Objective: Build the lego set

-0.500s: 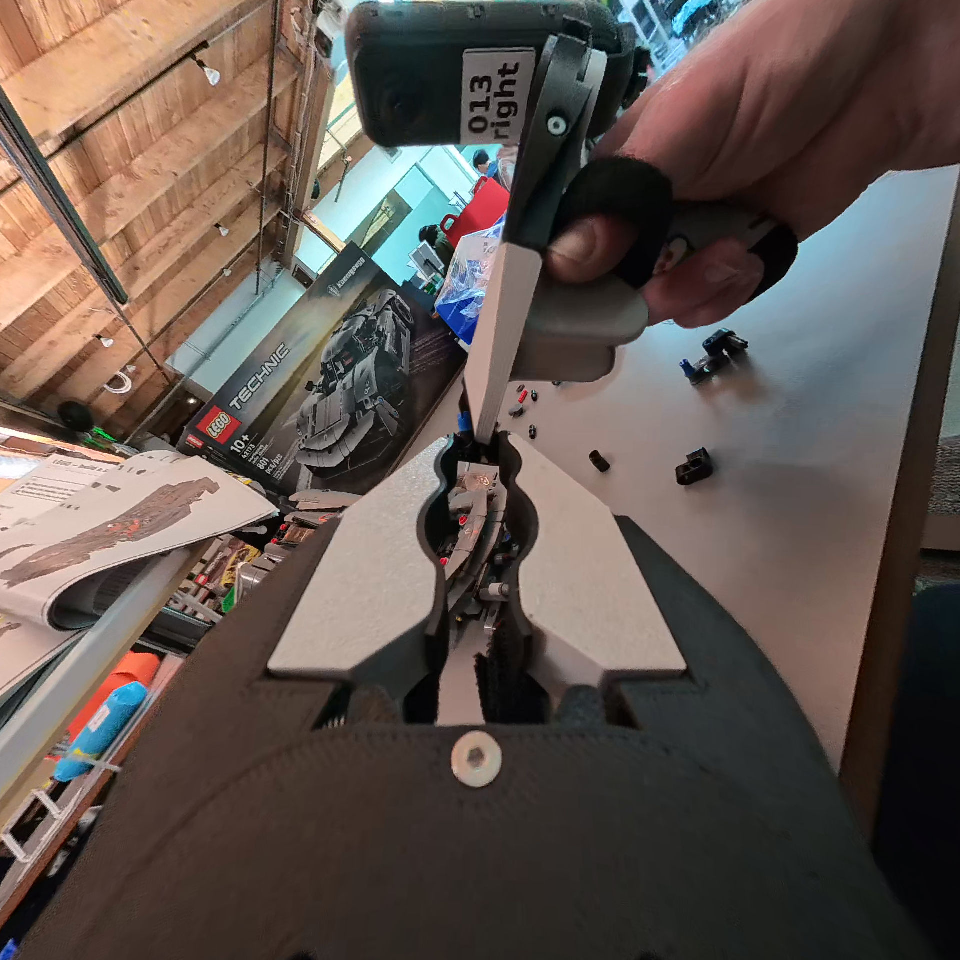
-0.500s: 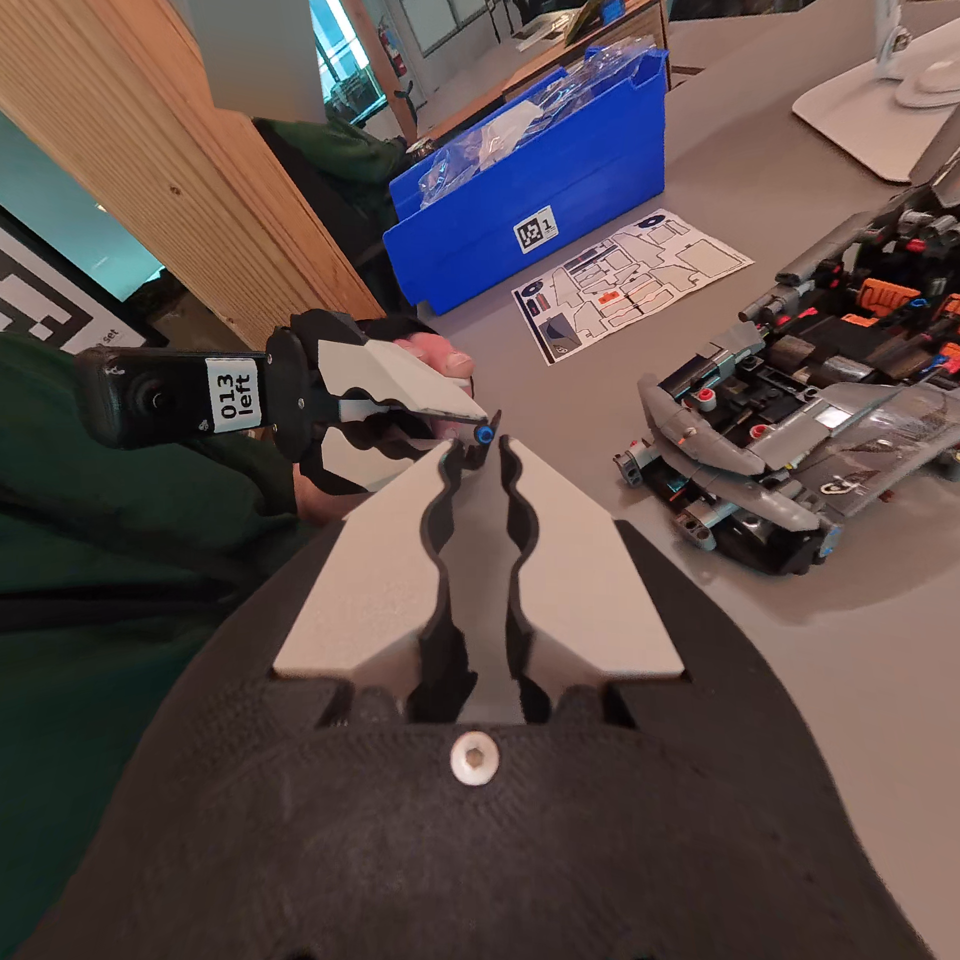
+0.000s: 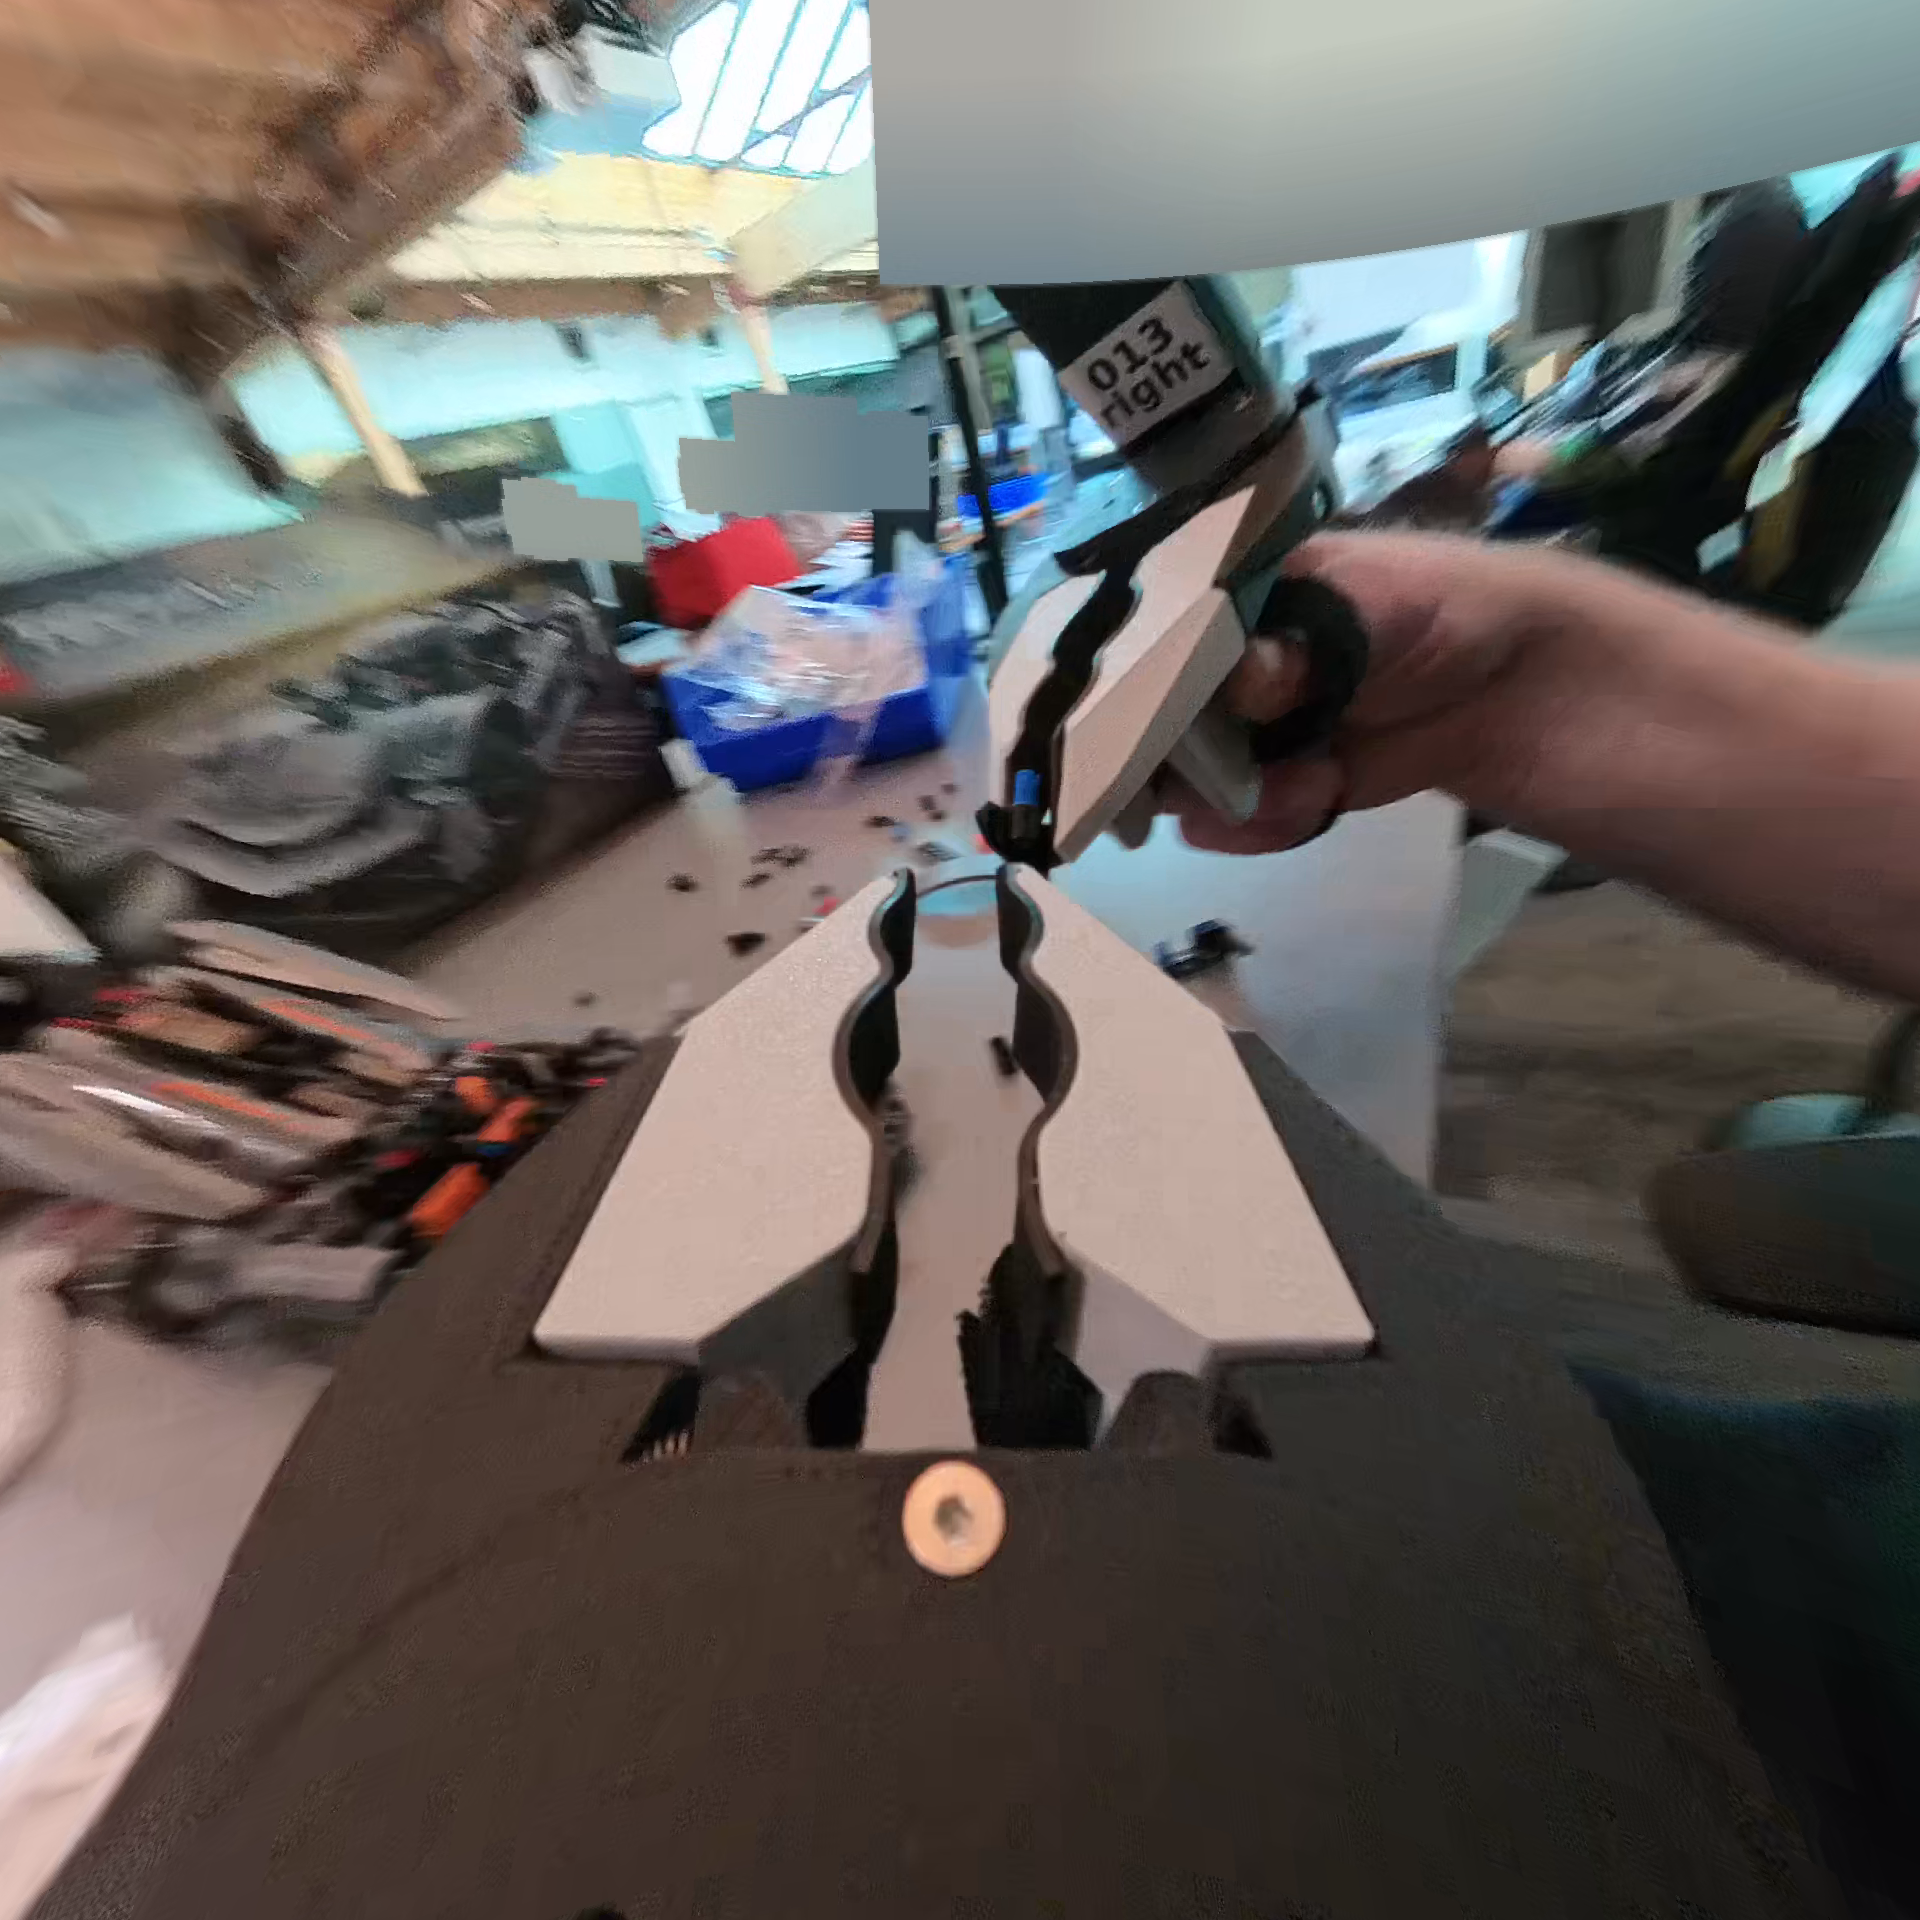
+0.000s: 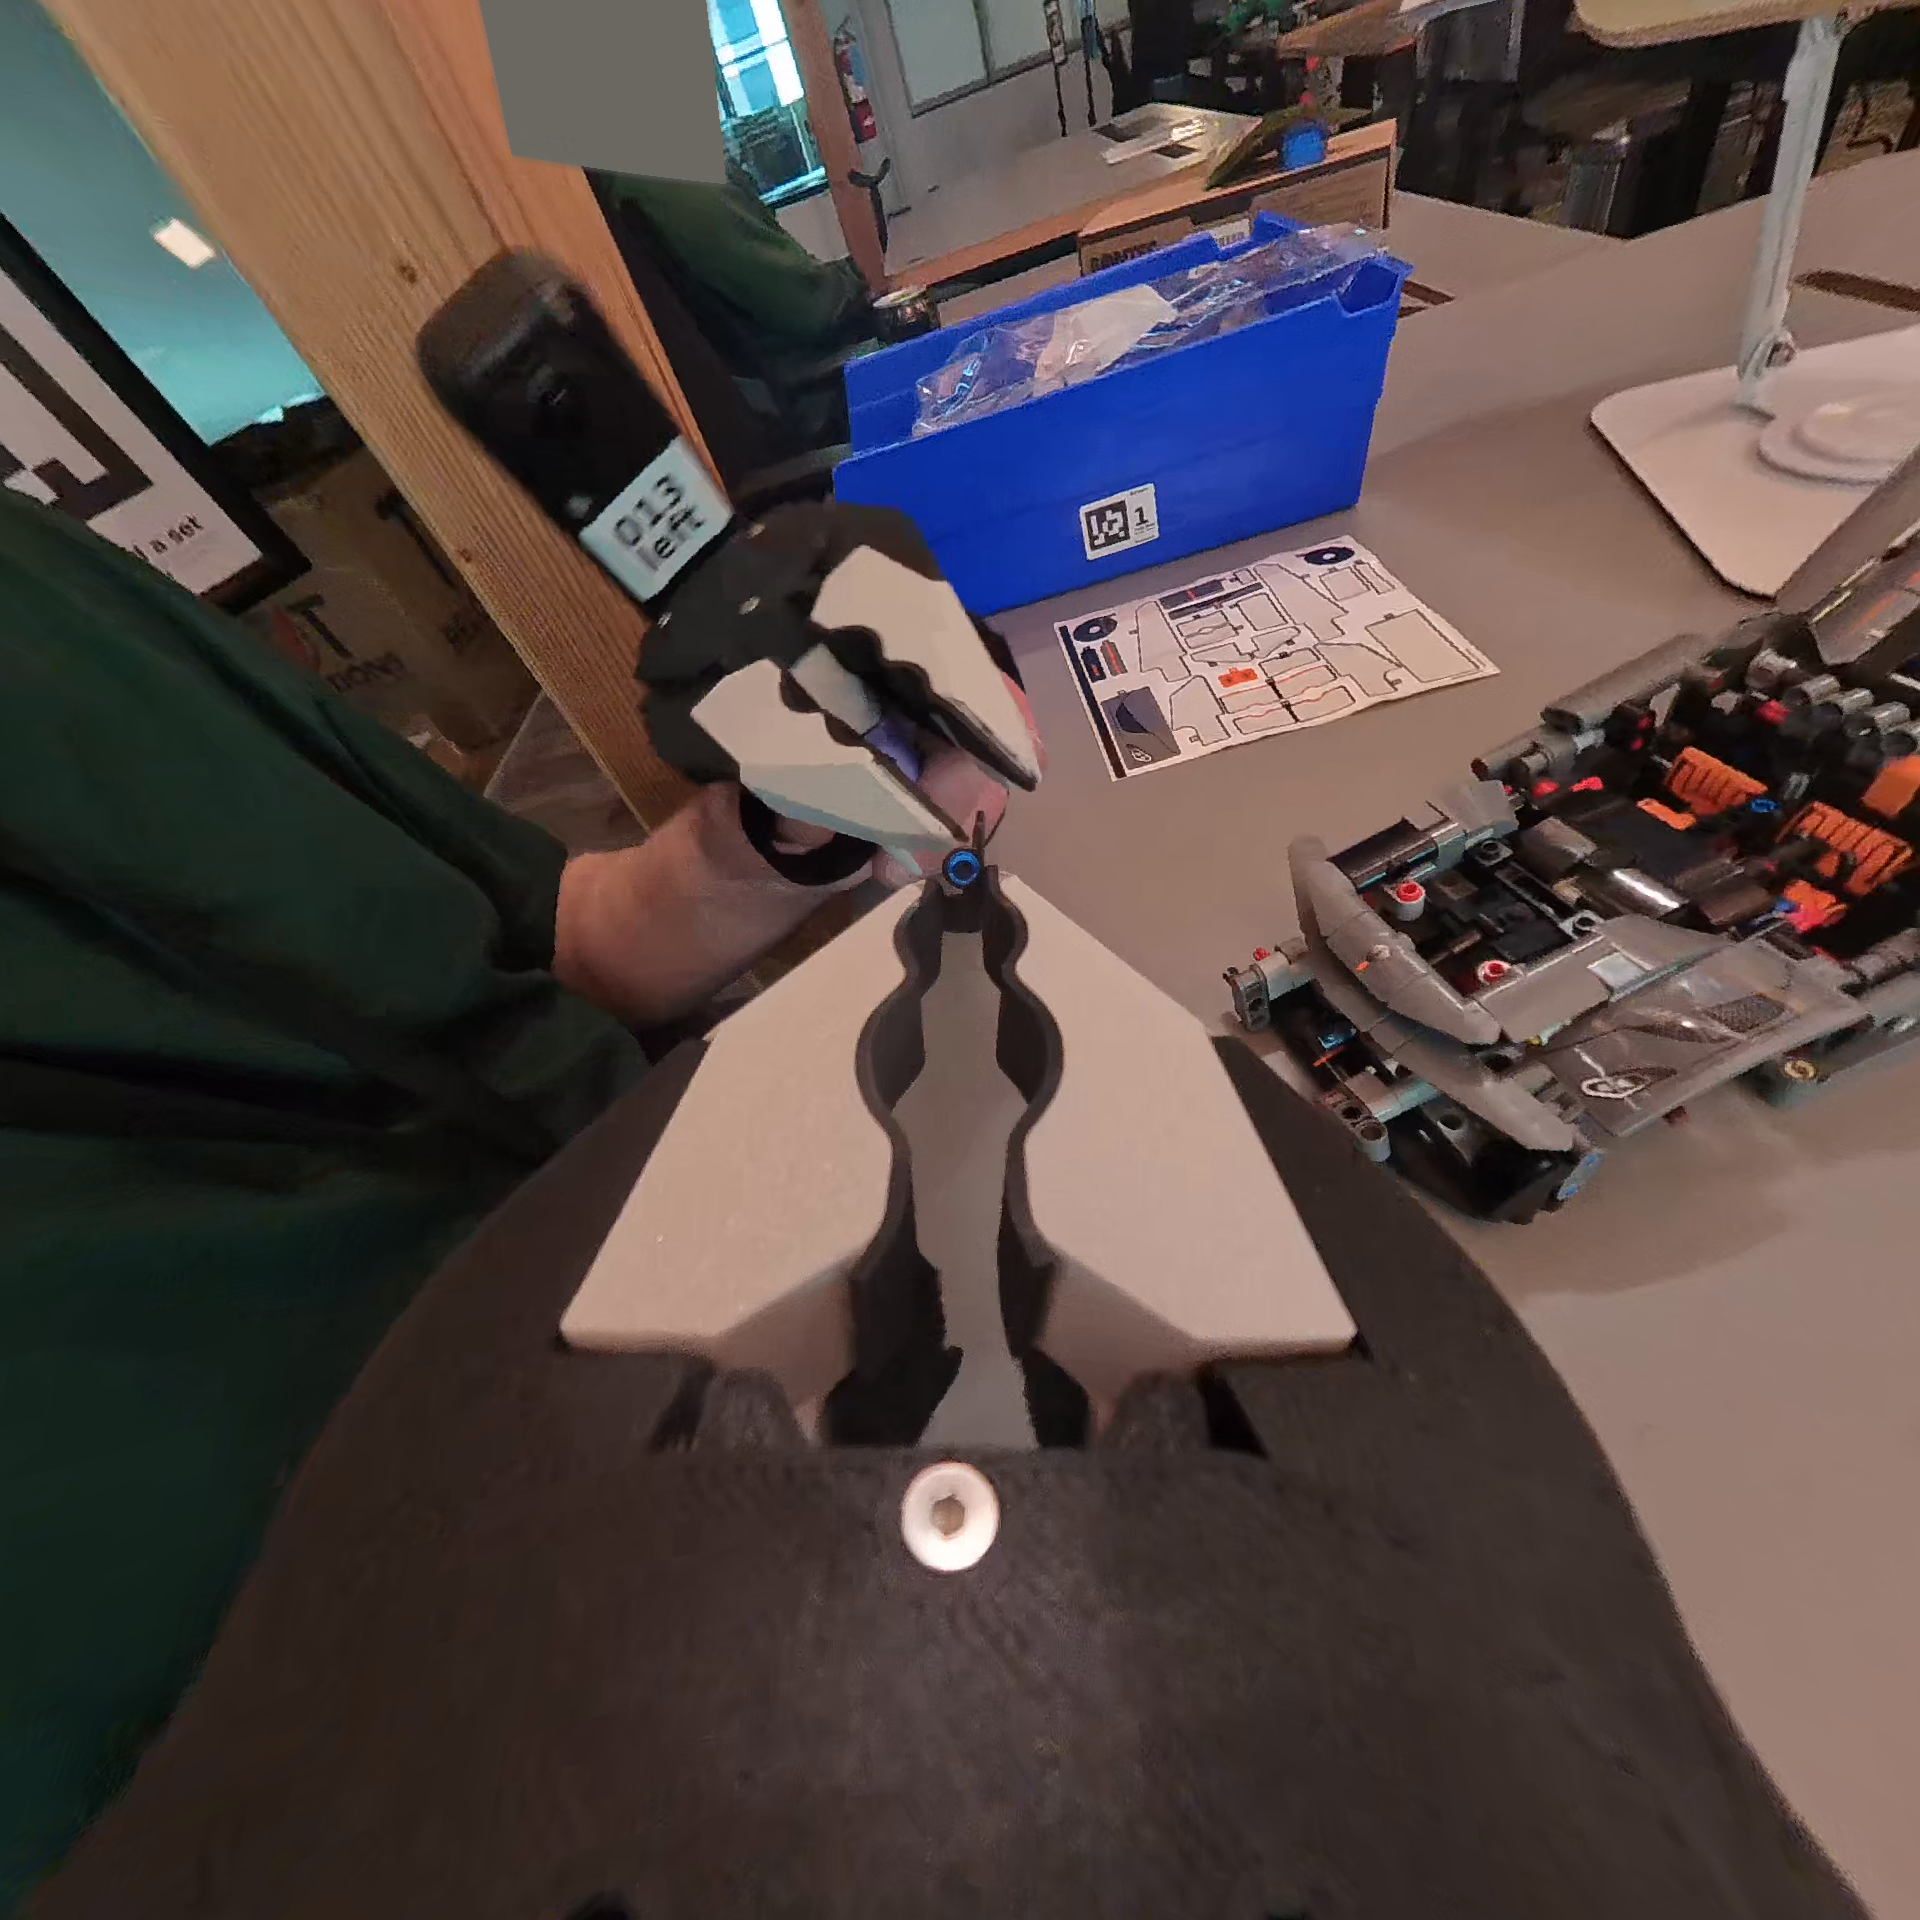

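The right gripper (image 4: 961,883) pinched a small black Lego piece with a blue pin (image 4: 960,868) at its very fingertips, closed on it above the grey tabletop (image 4: 1714,1351). The left gripper (image 3: 956,883) stood with its jaws apart and nothing between them, its tips just beside that piece. The partly built grey and black Lego car with orange parts (image 4: 1621,935) sat on the table to the right, well apart from both grippers, before a blue plastic bin (image 4: 1122,457).
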{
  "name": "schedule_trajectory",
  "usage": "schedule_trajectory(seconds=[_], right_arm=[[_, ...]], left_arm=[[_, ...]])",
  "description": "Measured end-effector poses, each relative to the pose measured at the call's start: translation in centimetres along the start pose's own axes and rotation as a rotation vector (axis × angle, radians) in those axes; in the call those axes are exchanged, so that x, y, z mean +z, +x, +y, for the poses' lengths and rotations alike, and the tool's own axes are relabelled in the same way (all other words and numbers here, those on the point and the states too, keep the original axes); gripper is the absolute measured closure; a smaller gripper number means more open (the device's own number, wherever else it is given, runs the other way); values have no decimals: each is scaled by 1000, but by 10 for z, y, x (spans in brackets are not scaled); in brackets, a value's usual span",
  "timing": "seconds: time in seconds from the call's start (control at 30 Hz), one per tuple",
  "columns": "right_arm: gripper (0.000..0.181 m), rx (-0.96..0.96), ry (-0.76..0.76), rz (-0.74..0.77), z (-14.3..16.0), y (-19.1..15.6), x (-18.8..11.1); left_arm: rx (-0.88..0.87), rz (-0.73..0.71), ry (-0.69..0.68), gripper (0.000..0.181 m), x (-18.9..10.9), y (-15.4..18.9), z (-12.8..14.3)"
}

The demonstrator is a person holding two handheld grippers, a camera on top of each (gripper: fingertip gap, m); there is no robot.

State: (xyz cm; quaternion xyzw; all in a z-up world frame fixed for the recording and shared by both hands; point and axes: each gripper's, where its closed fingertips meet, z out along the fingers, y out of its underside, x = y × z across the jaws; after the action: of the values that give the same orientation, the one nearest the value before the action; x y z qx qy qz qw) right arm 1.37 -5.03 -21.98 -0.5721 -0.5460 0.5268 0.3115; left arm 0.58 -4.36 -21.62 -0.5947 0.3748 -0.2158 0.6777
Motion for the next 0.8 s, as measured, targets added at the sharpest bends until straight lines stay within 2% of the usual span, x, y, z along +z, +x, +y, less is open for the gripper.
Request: schedule_trajectory(seconds=[0.13,0.27,0.53,0.8], right_arm=[[175,-59,-24,3,1,-6,-1],[175,-92,-60,8,7,-8,-1],[176,-122,-68,0,7,-10,-7],[175,-128,-24,31,-24,3,-42]], left_arm=[[-206,147,55,171,4,7,-3],[-319,262,118,178,3,17,-12],[-409,349,125,181,13,21,-15],[-427,375,154,178,46,8,-47]])
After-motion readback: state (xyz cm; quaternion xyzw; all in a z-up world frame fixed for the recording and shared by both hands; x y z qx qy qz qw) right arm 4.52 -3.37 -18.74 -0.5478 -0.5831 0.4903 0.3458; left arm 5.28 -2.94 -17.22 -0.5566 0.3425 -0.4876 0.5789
